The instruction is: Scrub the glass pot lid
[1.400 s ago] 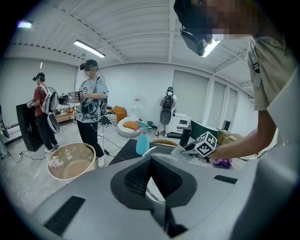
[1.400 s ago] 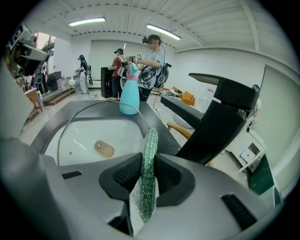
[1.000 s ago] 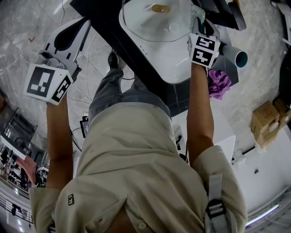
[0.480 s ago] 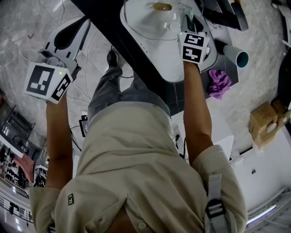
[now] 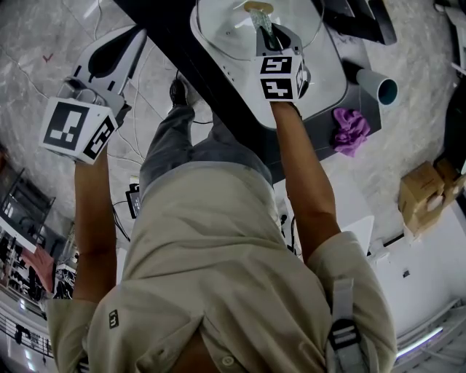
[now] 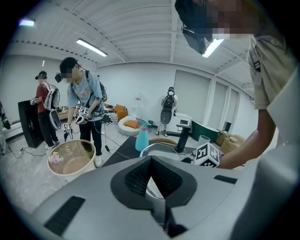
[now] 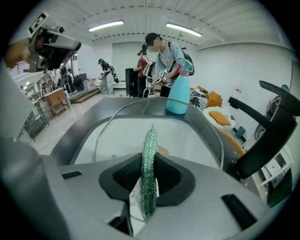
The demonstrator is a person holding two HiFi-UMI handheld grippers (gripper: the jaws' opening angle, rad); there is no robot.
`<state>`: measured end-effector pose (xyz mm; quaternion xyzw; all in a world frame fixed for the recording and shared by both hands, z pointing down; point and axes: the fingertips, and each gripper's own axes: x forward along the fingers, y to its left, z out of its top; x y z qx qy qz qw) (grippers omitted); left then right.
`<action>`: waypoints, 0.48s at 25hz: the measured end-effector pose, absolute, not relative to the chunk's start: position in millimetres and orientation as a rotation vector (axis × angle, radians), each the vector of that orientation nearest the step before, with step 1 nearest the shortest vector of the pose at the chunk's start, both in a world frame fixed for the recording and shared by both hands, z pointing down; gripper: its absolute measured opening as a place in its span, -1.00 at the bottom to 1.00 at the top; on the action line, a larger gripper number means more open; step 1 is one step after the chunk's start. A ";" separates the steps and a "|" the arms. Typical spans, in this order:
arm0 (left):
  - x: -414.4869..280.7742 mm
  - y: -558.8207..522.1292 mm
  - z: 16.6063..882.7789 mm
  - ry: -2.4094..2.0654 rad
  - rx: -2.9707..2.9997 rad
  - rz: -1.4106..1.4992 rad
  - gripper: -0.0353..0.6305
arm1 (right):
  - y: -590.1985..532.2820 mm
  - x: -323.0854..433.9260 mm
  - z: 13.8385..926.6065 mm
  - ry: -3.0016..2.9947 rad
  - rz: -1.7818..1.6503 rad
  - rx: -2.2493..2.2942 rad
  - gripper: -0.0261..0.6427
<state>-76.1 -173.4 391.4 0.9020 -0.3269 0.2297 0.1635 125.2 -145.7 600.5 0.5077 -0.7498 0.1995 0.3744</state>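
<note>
The glass pot lid (image 5: 231, 33) lies in the white sink (image 5: 328, 87), its tan knob (image 5: 256, 7) at the top edge of the head view. My right gripper (image 5: 266, 30) is over the lid, just below the knob, shut on a green scrub sponge (image 7: 149, 168) that stands on edge between the pads. In the right gripper view the lid's metal rim (image 7: 140, 100) arcs ahead of the jaws. My left gripper (image 5: 131, 45) is held off to the left over the floor, away from the sink; its jaws (image 6: 150, 161) meet with nothing between them.
A teal spray bottle (image 7: 178, 96) stands behind the sink, and a black faucet (image 7: 269, 131) rises at its right. A purple cloth (image 5: 351, 132) and a teal-mouthed tube (image 5: 378, 90) lie right of the basin. Other people (image 6: 82, 101) stand in the room.
My right gripper has moved left across the sink with the sponge, from the lid's right edge to just below its knob. The left gripper has stayed put.
</note>
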 end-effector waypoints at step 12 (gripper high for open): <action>-75.6 -166.4 400.3 -0.920 2.554 0.673 -0.85 | -140.9 122.8 604.8 -1.926 0.506 1.282 -0.67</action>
